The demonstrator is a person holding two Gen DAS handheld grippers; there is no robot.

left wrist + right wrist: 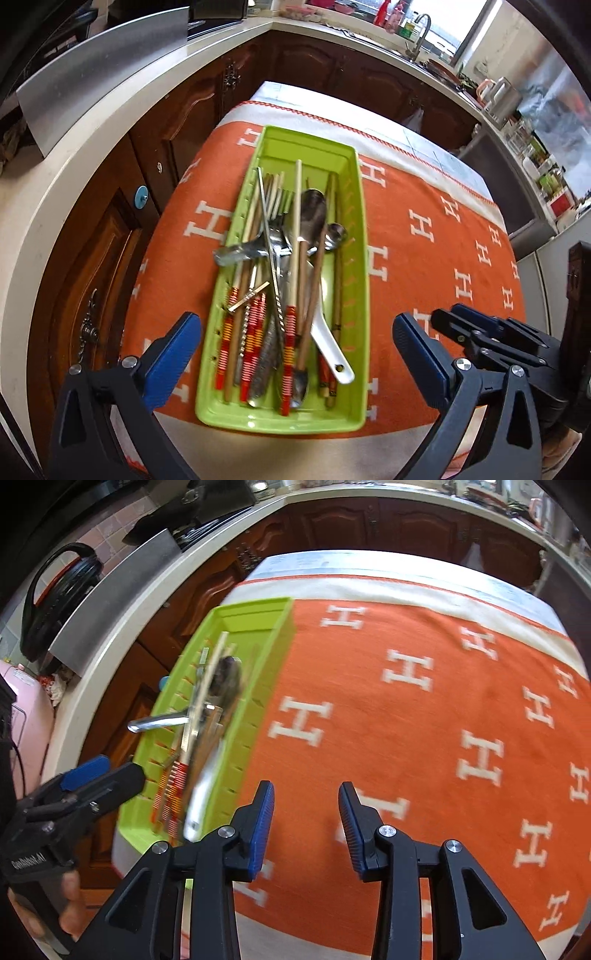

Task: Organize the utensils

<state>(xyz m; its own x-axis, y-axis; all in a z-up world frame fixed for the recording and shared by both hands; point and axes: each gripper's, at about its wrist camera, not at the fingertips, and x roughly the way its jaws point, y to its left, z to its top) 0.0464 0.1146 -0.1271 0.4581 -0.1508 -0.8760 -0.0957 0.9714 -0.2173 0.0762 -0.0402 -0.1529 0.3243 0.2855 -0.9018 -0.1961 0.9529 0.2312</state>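
A: Starting on the left, the left hand-held gripper hangs just over the near end of the green tray, its jaws spread wide and holding nothing.

B: And the utensils are all in that tray, on the orange cloth over the tabletop. Chopsticks with striped red ends, forks, metal spoons, a white soup spoon.

A: Heaped, though. Pieces cross each other, and one metal handle pokes out over the left wall.

B: So everything's gathered in one tray, but not sorted by kind or lined up. It could be a pile waiting to be sorted, or utensils collected and dropped in. I can't call it.

A: Moving right, the right hand-held gripper sits above bare cloth beside the tray, jaws apart, empty.

B: Its view is smeared; the tray's contents blur together there. The lowest utensils are buried, so no honest count.
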